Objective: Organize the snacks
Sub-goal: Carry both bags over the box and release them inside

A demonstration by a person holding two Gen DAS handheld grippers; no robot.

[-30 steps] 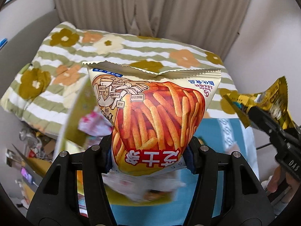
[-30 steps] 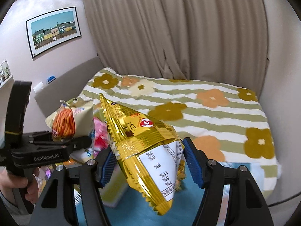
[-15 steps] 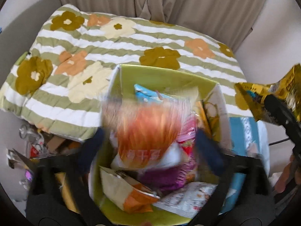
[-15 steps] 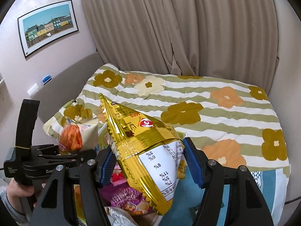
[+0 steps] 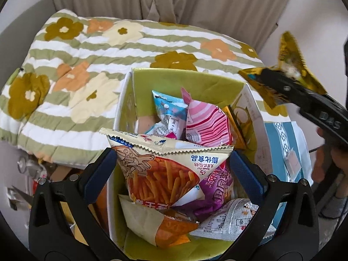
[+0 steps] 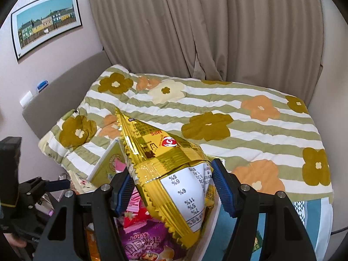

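While my left gripper (image 5: 171,169) hangs over the green box (image 5: 187,82) with fingers spread wide, the fries bag (image 5: 161,174) lies loose on the heaped snacks between them. My right gripper (image 6: 171,187) fingers clamp a gold bag (image 6: 167,165) above the box's right rim. I judge that bag goes in next, lowered onto the pile. Pink and purple packets crowd the box; a flowered bed (image 6: 250,117) sits behind.
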